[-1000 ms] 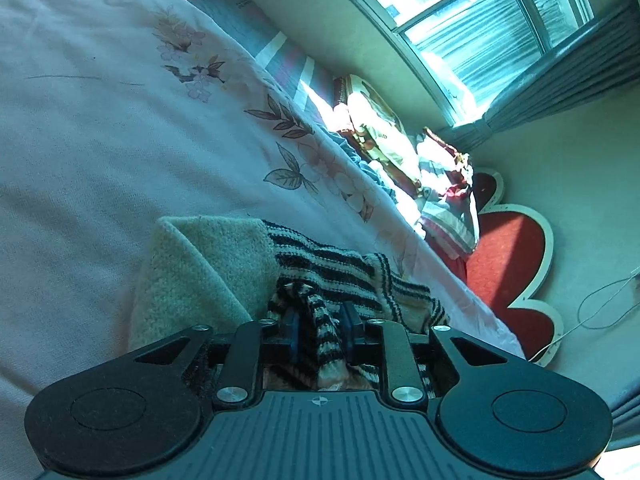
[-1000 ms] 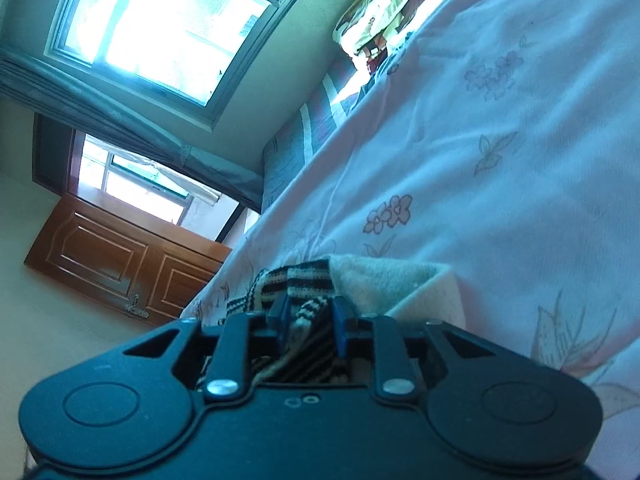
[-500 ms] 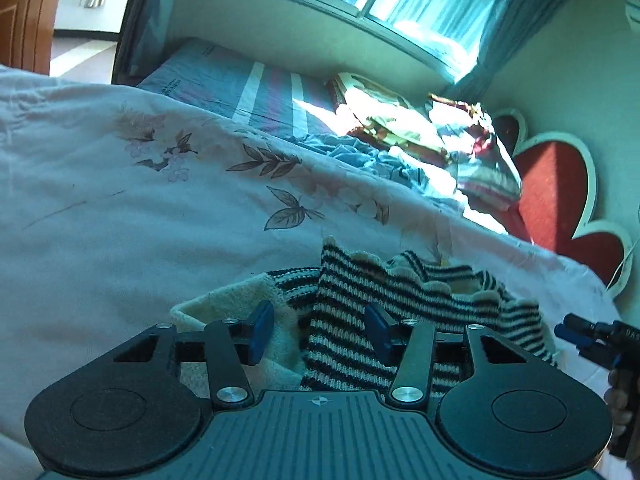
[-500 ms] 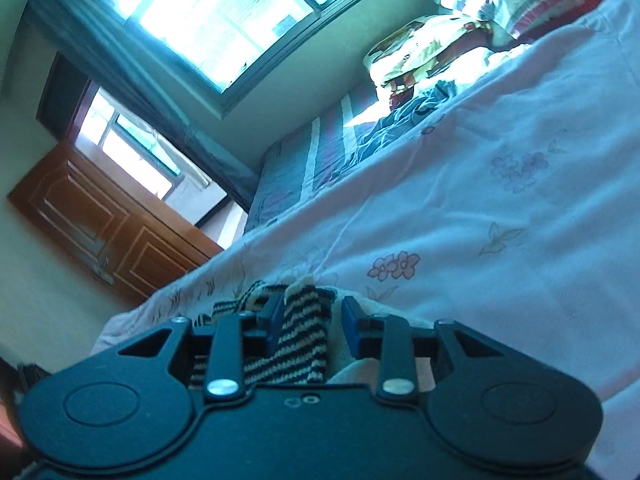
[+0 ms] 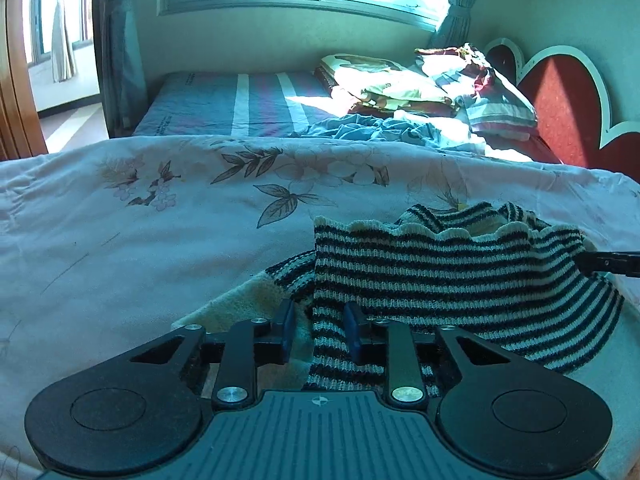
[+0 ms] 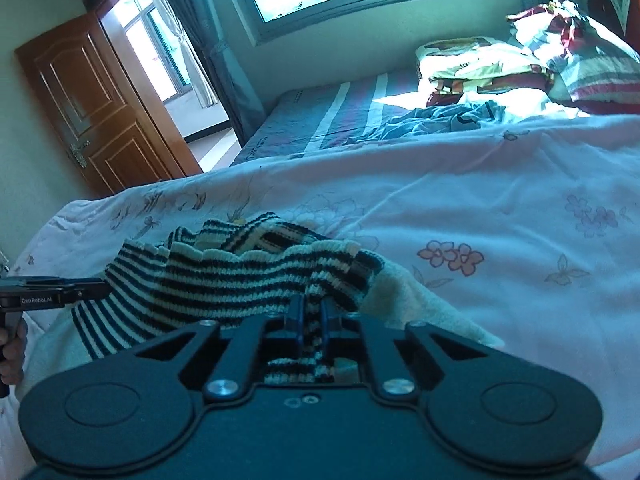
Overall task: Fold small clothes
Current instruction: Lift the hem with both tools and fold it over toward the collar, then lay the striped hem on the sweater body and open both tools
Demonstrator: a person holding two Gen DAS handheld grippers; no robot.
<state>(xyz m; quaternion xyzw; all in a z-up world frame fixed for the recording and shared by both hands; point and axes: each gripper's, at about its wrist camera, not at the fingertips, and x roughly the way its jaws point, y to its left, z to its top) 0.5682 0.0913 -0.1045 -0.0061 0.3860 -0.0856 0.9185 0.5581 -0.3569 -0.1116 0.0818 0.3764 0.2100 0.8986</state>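
A small knit garment (image 5: 460, 280), black and cream striped with a cream fleecy side (image 5: 240, 300), lies on the floral quilt (image 5: 120, 260). My left gripper (image 5: 319, 330) straddles its left striped edge. Its jaws are closing, and a gap still shows beside the left pad (image 5: 286, 332). My right gripper (image 6: 310, 318) is shut on the striped cloth (image 6: 224, 280) at the other end, beside the fleecy side (image 6: 420, 300). Each view catches the other gripper at the cloth's far corner: the right gripper (image 5: 580, 260) and the left gripper (image 6: 102, 284).
Beyond the quilt lie a striped mattress (image 5: 248, 100), a crumpled blue garment (image 5: 360, 128) and a pile of folded bedding and pillows (image 5: 440, 76). A red heart-shaped headboard (image 5: 568, 100) stands at the right, a wooden door (image 6: 92, 100) at the left. A hand (image 6: 10, 352) holds the left tool.
Both views have rolled back to level and drawn back slightly. The left jaws opened wide, then narrowed around the striped edge. The right jaws closed on the cloth, which now spans both grippers.
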